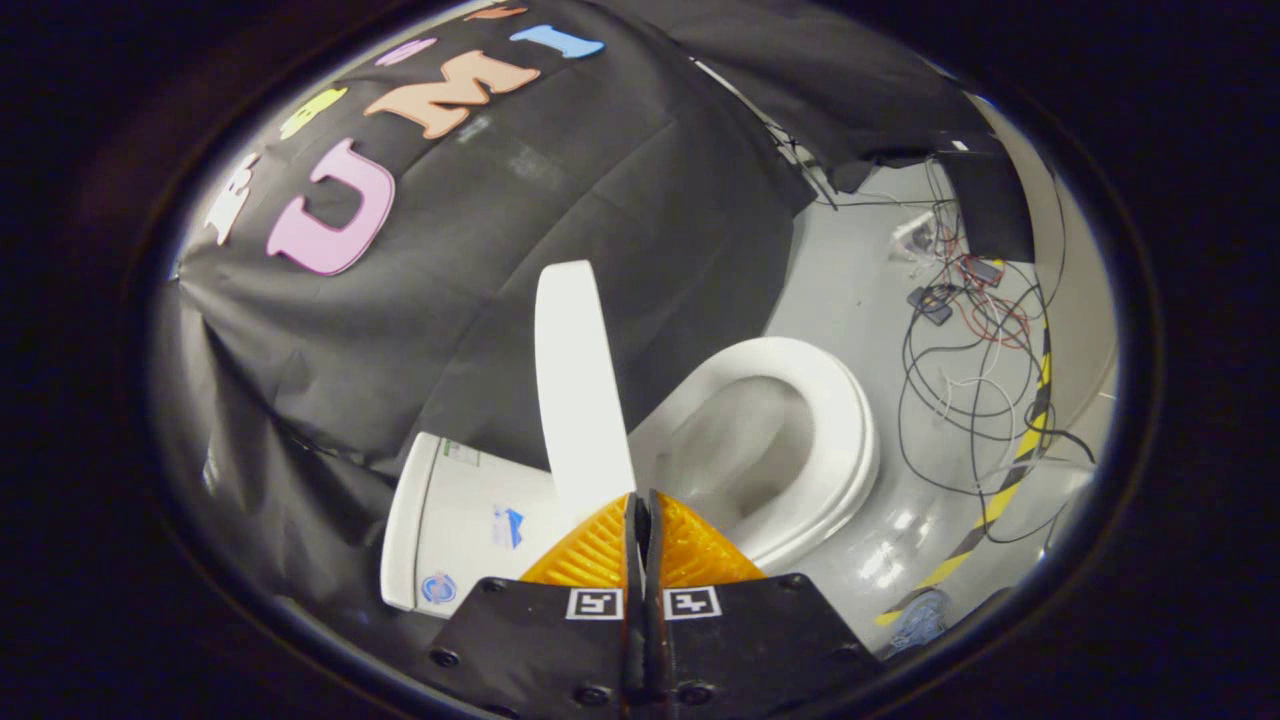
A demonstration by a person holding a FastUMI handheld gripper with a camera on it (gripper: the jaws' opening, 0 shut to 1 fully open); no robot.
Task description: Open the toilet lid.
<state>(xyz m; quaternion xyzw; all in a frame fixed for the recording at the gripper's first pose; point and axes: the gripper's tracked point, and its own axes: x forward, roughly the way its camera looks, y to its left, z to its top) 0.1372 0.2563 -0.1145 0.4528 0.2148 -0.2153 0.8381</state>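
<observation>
While the lid [575,385] stands raised at twelve o'clock, the closed gripper [642,520] should push it gently back toward the tank [455,520].

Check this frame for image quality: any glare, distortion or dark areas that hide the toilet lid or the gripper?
Gripper view: strong fisheye bending tilts the raised toilet lid and curves the floor; small glare patches on the floor near the striped tape; bowl evenly lit; black cloth dim; gripper sharp, fingers closed together just below the lid's edge.
</observation>
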